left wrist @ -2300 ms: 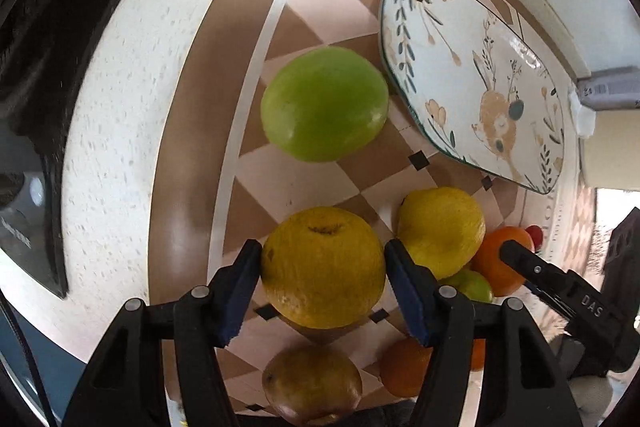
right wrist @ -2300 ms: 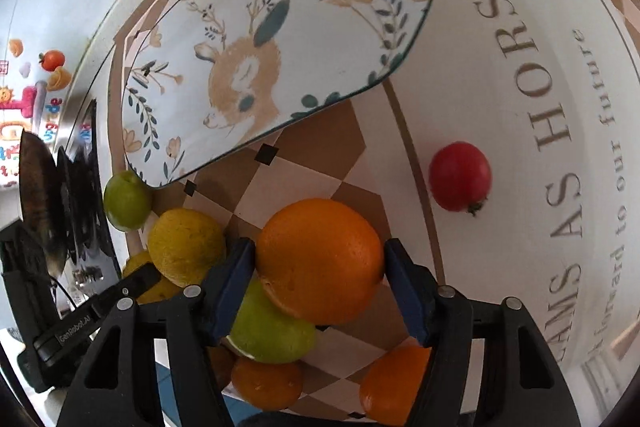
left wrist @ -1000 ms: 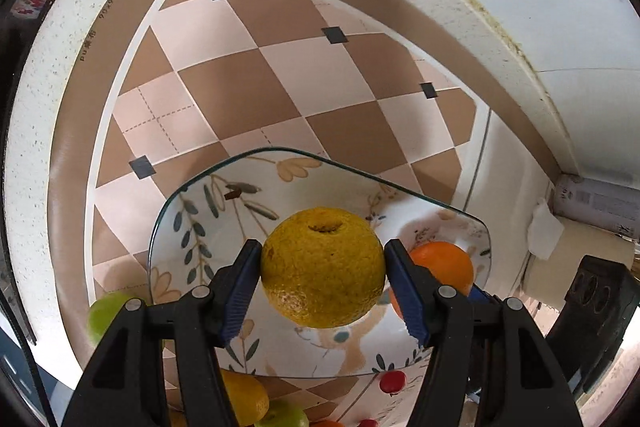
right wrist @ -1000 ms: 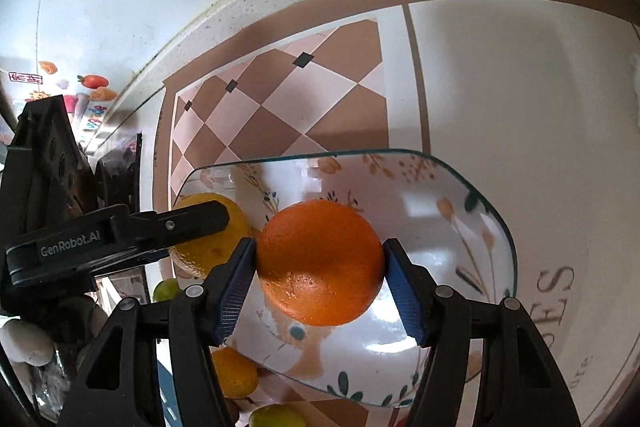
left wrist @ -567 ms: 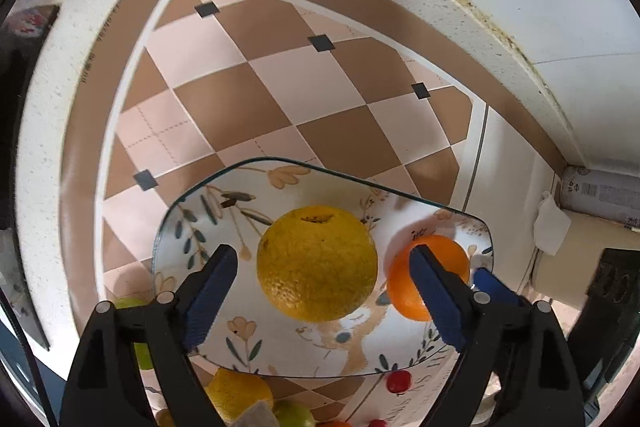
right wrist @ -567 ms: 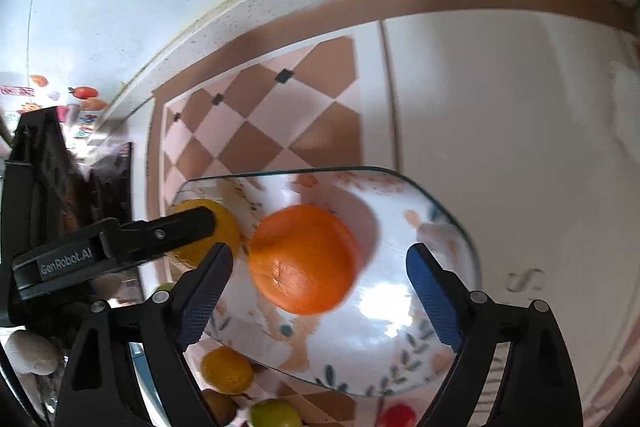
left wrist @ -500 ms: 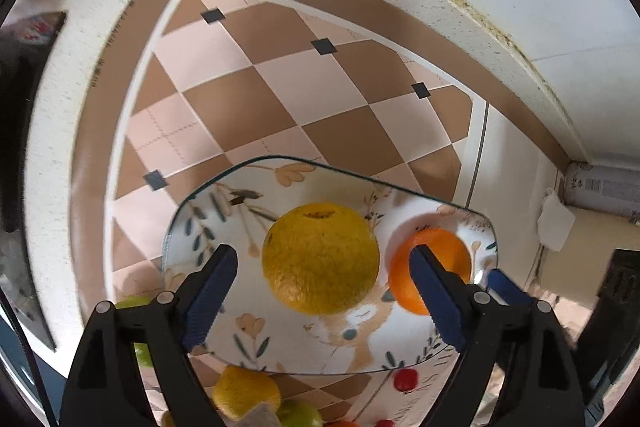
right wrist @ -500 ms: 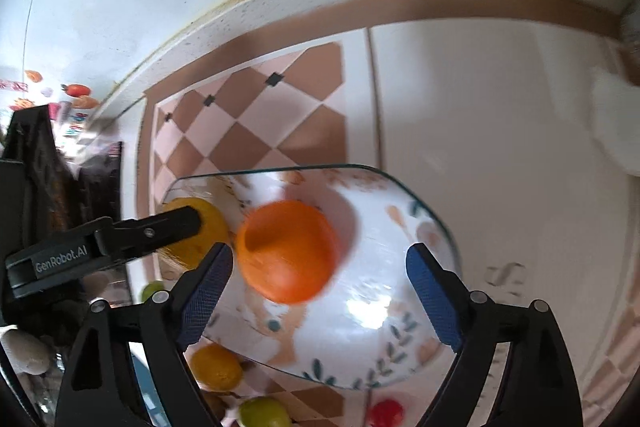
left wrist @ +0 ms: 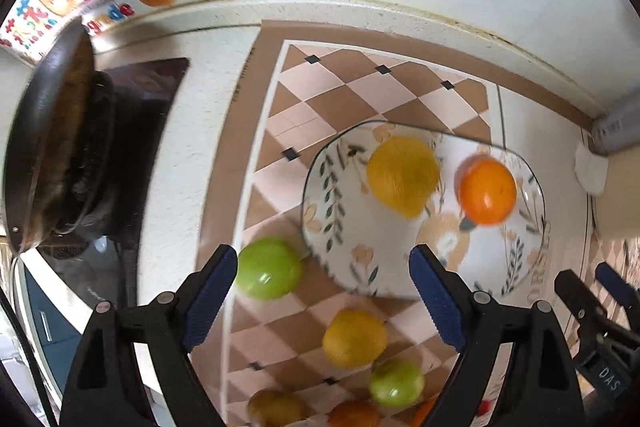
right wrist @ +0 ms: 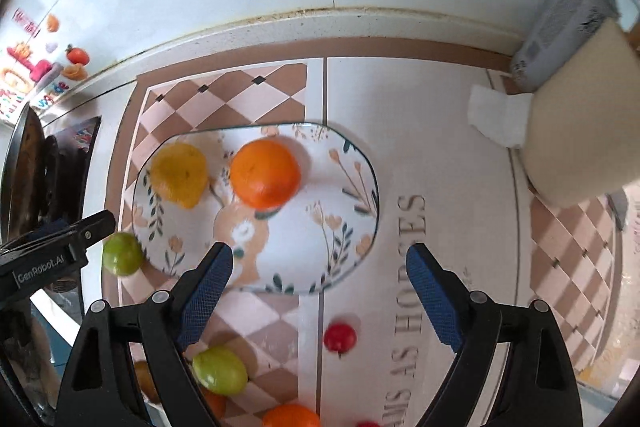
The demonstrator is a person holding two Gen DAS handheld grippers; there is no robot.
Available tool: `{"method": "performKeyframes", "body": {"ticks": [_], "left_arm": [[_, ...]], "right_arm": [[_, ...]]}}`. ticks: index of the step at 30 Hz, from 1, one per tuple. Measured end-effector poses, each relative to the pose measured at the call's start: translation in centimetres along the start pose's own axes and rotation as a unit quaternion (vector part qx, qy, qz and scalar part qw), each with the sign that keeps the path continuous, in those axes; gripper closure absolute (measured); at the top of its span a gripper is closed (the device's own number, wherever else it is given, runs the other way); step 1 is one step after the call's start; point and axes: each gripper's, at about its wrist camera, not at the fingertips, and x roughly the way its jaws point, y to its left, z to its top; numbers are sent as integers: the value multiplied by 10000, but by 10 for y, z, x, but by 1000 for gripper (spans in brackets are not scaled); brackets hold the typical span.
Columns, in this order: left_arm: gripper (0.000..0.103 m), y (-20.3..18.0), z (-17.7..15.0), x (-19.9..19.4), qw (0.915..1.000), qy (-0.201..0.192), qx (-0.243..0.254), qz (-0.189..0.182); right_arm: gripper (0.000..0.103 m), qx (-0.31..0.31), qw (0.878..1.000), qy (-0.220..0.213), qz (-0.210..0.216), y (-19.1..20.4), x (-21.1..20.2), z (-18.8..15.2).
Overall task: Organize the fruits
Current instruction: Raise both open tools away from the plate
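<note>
on the plate (left wrist: 328, 227), two fruits have just been set down and let go.
the yellow fruit (left wrist: 402, 175) and the orange (left wrist: 486, 191), clamped a second ago, now lie side by side and free; more fruit, such as the green one (left wrist: 268, 267), is left on the mat (left wrist: 332, 91). the left gripper (left wrist: 324, 295) and right gripper (right wrist: 316, 287) are spread wide and raised clear, with nothing held or touched.

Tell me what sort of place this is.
Most likely a home kitchen counter: a dark pan sits on a black cooktop at one side, the wall behind is tiled, and a patterned plate with fruit lies on a checked mat.
</note>
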Motion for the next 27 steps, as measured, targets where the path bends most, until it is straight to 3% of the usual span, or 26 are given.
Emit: {"method": "performKeyframes", "body": {"ticks": [10, 19, 27], "left_arm": [[15, 11, -55, -74, 9968, -687, 379, -128], [15, 25, -101, -130, 9918, -1070, 603, -351], [15, 43, -133, -157, 9892, -1248, 541, -538]], "right_arm": [[12, 93, 9990, -426, -47, 18, -63, -61], [12, 143, 9964, -837, 7, 27, -130, -112], [12, 143, 9939, -1093, 74, 37, -175, -149]]}}
